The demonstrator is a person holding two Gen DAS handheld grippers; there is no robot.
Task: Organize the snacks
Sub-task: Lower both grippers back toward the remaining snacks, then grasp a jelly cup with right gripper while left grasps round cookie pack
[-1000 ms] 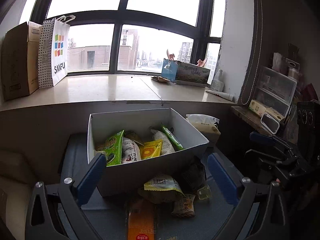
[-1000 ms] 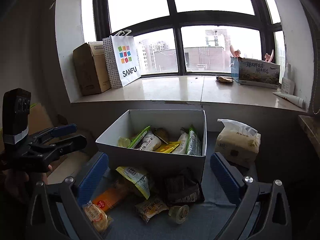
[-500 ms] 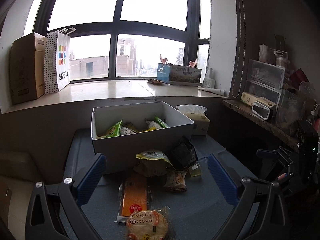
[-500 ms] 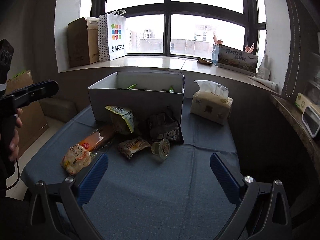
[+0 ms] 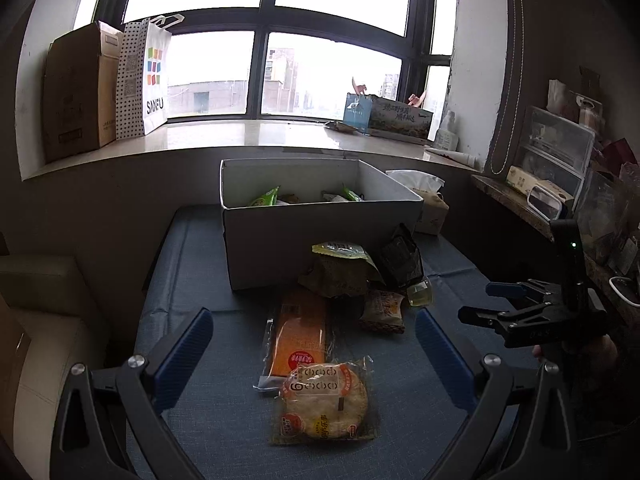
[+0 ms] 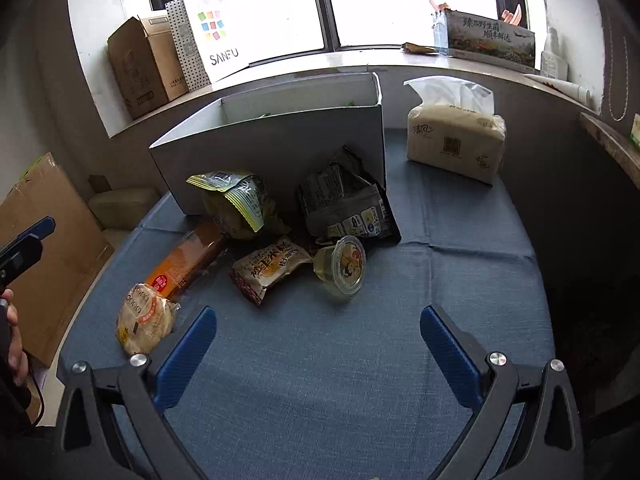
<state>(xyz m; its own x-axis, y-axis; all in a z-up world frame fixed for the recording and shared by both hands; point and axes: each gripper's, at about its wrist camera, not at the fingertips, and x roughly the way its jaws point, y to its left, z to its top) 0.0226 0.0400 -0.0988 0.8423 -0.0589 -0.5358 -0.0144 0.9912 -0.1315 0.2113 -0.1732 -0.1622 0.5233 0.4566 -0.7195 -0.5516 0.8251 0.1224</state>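
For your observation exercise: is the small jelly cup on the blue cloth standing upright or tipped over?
Tipped over. The jelly cup lies on its side on the blue cloth, its printed lid facing sideways toward the camera.

Daylight from the large dark-framed window (image 5: 264, 36) blows out the sky; interior dim, the blue cloth-covered table (image 6: 360, 360) softly lit. Strong fisheye bending, dark vignetted corners. Mostly sharp.

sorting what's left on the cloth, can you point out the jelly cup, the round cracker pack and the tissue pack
jelly cup (image 6: 345, 261), right wrist view, on its printed lid
round cracker pack (image 5: 325, 400), left wrist view, on the middle of the wrapper
tissue pack (image 6: 454, 142), right wrist view, on its front face
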